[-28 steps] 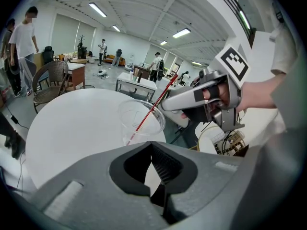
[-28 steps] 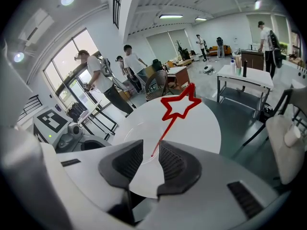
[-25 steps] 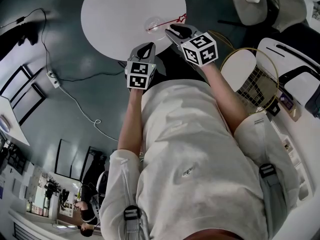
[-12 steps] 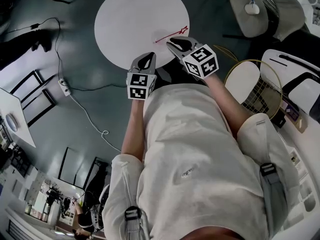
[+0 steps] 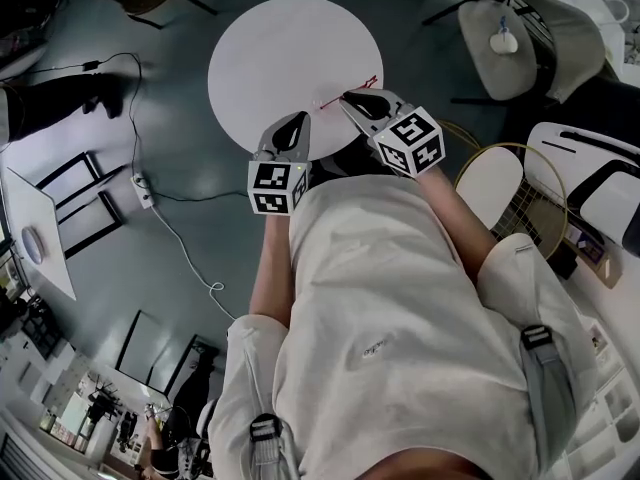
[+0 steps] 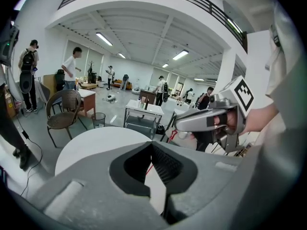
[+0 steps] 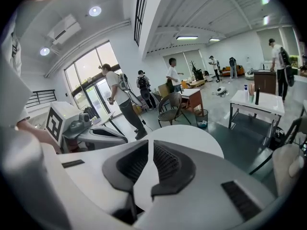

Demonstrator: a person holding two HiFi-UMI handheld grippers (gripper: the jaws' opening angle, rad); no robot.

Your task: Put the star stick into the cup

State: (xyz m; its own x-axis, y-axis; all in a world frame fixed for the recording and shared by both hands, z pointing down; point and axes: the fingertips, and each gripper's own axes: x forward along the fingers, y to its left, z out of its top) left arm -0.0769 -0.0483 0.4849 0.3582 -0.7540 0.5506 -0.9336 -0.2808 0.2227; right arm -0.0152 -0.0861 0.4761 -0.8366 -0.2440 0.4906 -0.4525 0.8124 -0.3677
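The person holds both arms out in front of the chest, forearms bare, one tool in each hand. The left gripper [image 5: 296, 120] points forward with its tips at the near edge of the round white table [image 5: 270, 58]. The right gripper [image 5: 350, 97] sits just to its right and slightly ahead, reaching over the table top. The left gripper's jaws are pressed together at the tips with nothing pinched there. The right gripper's jaws stand a thin slit apart, and only white table top shows through the slit.

There are two grippers, one table and one red star stick [image 5: 360, 84]. The stick lies right at the right gripper's tips and slants away to that gripper's right, towards the table's edge. From the left gripper it lies ahead and to the right. A short red stretch shows through the opening under that gripper's closed tips, and its jaws cover the rest.

Beyond the table stand a wicker chair [image 6: 64, 114], a small bin [image 6: 99, 120] and a white side table [image 6: 144, 110]. Several people [image 6: 72, 68] stand farther back in the hall. To the left gripper's left a cable [image 5: 175, 230] trails over the dark floor.
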